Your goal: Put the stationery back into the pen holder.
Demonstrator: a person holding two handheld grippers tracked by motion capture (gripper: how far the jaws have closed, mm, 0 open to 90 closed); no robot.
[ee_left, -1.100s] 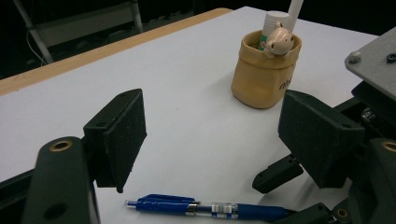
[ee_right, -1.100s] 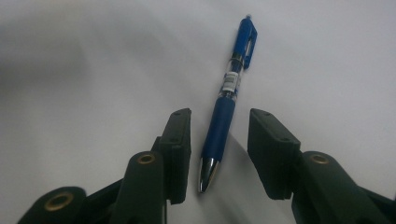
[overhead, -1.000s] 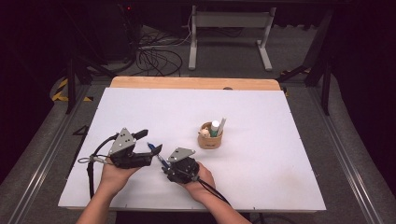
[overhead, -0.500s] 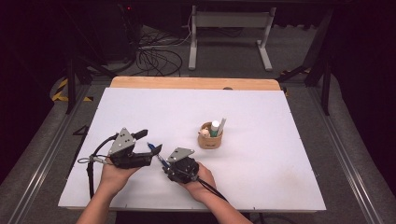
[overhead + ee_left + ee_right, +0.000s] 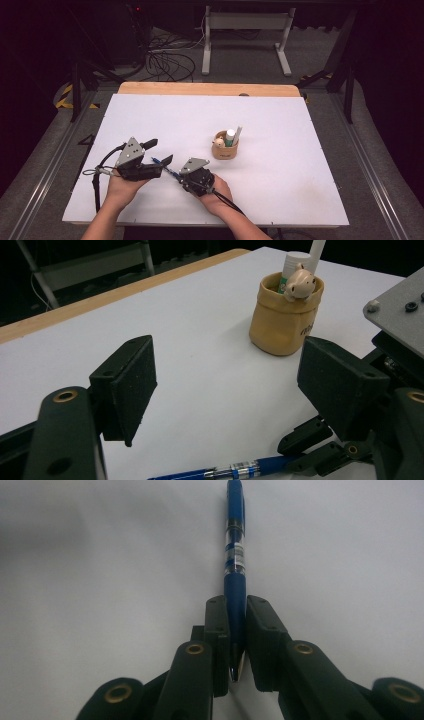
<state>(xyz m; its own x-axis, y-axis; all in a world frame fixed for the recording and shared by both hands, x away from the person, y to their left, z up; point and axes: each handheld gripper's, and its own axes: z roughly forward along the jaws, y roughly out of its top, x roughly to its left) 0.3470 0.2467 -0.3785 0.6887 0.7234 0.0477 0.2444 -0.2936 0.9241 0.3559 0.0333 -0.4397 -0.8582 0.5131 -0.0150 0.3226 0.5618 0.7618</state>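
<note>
Gripping the blue pen [image 5: 234,580] by its tip end, the right gripper [image 5: 178,176] holds it low over the surface, left of the pen pot [image 5: 225,148], presenting the barrel to the left gripper [image 5: 161,152], whose jaws gape

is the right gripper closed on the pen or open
Shut on it: the right gripper has both jaws pressed against the blue pen, which sticks out ahead of them.

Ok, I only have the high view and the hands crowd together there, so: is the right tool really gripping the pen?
Observer: Yes. The right tool is shut on the blue pen, metal tip back between the jaws.
Operator: And the left tool?
Observer: The left tool is open, jaws wide apart, pen ungripped below them.
Operator: What's ahead of it?
Observer: The tan pouch, with a small animal figure peeking over its rim.
</note>
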